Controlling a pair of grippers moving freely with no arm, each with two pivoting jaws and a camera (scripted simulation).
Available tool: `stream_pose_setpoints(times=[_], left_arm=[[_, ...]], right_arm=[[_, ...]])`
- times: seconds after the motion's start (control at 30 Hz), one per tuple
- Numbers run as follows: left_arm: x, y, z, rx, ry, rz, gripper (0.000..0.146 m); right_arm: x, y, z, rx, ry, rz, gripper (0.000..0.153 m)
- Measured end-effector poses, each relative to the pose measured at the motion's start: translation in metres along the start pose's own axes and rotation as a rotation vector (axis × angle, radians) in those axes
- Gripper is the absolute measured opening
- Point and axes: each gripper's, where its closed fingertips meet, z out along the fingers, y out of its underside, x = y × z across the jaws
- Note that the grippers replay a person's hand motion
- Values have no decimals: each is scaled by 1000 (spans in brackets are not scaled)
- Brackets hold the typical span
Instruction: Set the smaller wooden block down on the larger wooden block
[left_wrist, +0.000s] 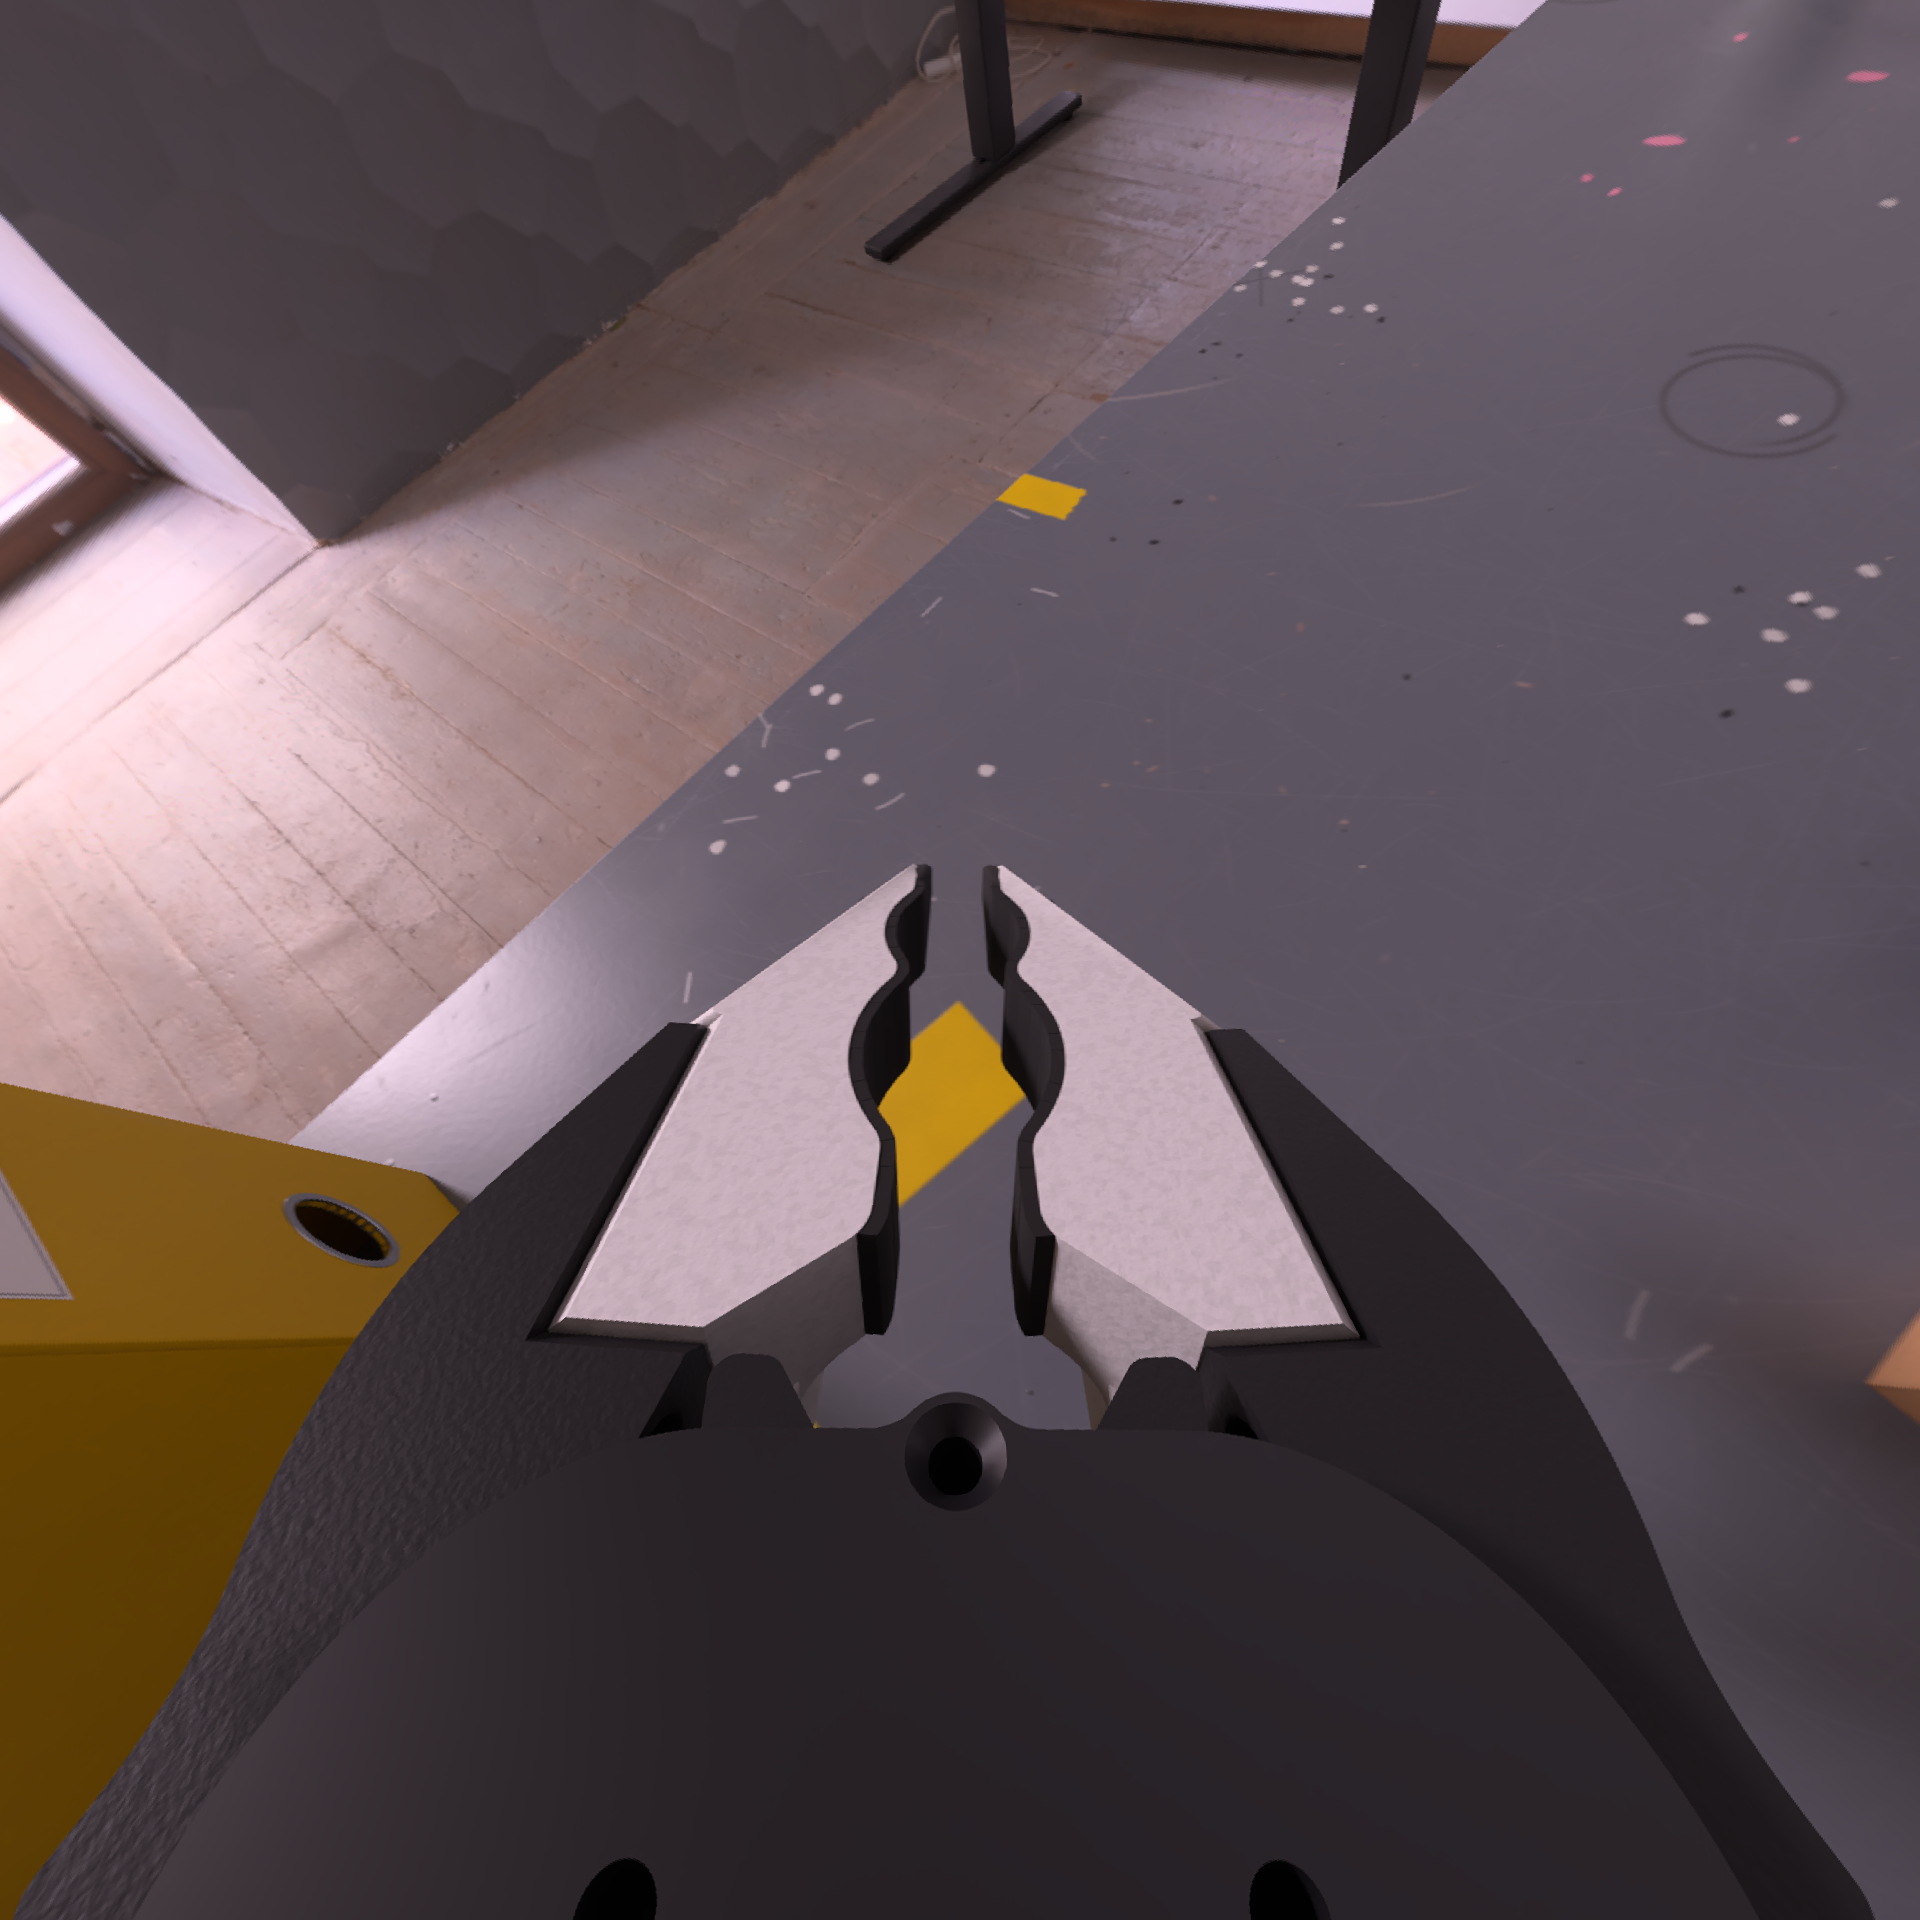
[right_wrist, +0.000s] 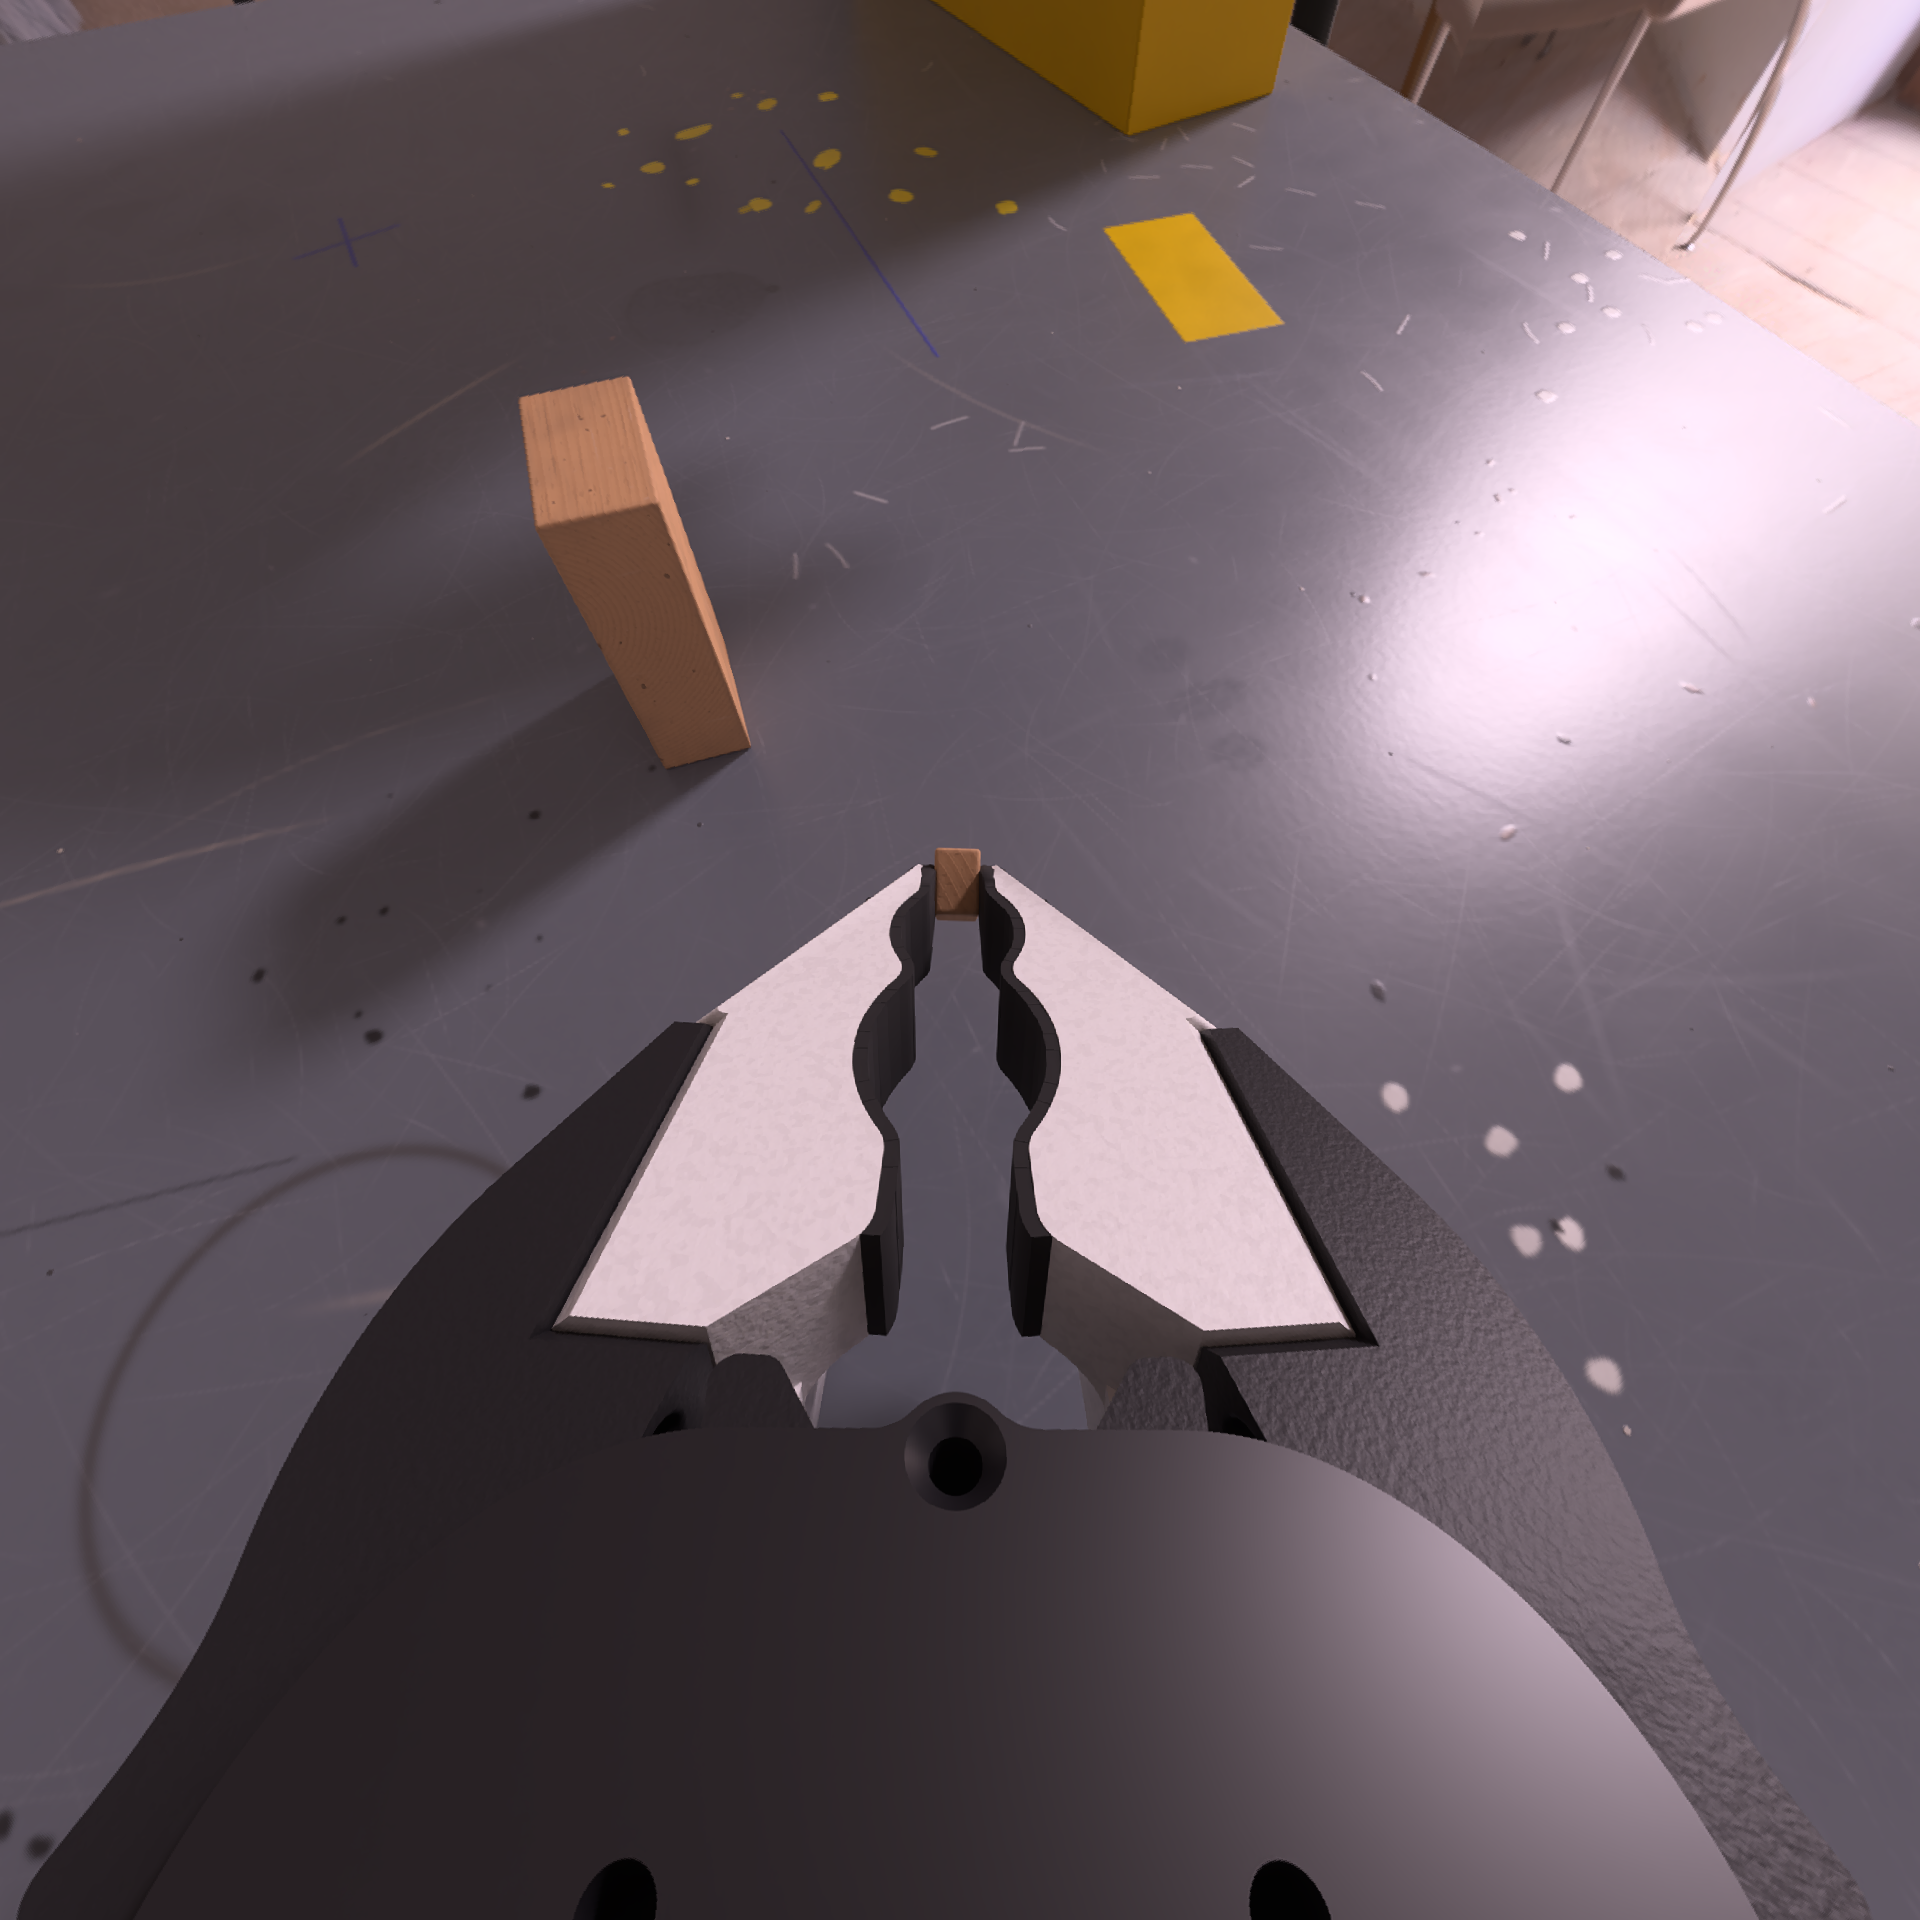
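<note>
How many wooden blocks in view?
2. The smaller wooden block is pinched at the right claw tips; the larger wooden block stands on the table, ahead-left. A tan sliver at the left view's edge is unclear.

Your right wrist view shows only the tip of the small tan wooden block (right_wrist: 957, 883); its flanks sit hidden between the fingertips. The yellow box (right_wrist: 1132, 52) is cut off by the top edge. In the left wrist view, a tan wooden corner (left_wrist: 1896, 1371) is cropped at the right edge, too little to identify.
</note>
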Motion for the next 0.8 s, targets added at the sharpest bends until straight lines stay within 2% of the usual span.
stream_pose_setpoints(times=[0.07, 0.23, 0.43, 0.8], left_arm=[[-8, 2, 4, 5, -6, 10, 4], [-20, 1, 11, 35, 13, -6, 5], [-19, 1, 13, 87, 48, -16, 3], [-12, 4, 14, 87, 91, -9, 0]], right_arm=[[-1, -1, 2, 0, 1, -15, 7], [-6, -3, 7, -8, 2, -80, 7], [-6, -1, 17, -56, 15, -134, 7], [-8, 1, 24, -86, -1, -177, 7]])
